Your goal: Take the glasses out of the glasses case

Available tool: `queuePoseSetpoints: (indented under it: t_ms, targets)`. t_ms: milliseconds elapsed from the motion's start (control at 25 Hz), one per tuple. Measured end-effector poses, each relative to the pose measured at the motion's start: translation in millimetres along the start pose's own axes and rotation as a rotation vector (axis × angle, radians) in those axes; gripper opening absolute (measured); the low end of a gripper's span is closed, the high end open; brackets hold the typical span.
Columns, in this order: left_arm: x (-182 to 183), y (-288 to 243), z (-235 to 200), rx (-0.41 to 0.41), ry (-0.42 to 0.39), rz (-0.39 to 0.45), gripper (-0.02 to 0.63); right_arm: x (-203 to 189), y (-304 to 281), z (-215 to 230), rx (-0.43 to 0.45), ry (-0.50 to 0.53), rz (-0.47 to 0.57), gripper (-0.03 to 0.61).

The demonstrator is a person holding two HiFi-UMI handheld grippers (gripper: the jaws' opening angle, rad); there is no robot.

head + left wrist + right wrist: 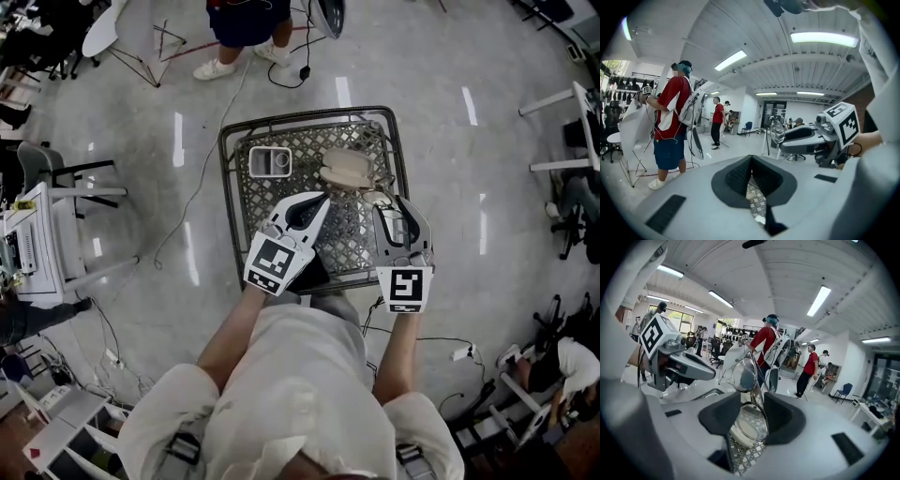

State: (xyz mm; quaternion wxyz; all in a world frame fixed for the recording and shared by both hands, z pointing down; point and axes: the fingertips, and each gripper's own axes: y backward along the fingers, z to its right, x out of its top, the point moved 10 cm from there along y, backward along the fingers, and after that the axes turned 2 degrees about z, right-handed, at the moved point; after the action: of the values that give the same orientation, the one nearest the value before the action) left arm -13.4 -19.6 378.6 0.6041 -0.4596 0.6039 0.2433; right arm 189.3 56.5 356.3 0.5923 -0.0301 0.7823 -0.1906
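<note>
The beige glasses case (pixel 345 169) lies open on the lattice top of the metal table (pixel 281 192). My right gripper (pixel 392 208) hovers just right of the case, shut on the thin-framed glasses (pixel 743 375). One lens sticks up past the pads and the other sits between them. The left gripper view shows those glasses (pixel 777 131) at the tip of the right gripper (pixel 787 137). My left gripper (pixel 319 201) hangs over the table's near half, its jaws shut with nothing between them (pixel 751 163).
A small white tray (pixel 270 161) sits at the table's far left. A person in red top and blue shorts (pixel 670 131) stands beyond the table, with cables (pixel 202 178) on the floor. Desks and chairs (pixel 47 216) line both sides.
</note>
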Motion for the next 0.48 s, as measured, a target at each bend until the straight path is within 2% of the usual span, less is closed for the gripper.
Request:
queuePoseSetpoints:
  t_ms: [240, 480]
  targets:
    - [13, 11, 7, -0.032, -0.029, 0.036, 0.012, 13, 23, -10, -0.026, -0.067, 0.069, 0.161]
    - [20, 18, 7, -0.057, -0.047, 0.052, 0.012, 15, 33, -18, -0.058, -0.097, 0.083, 0.156]
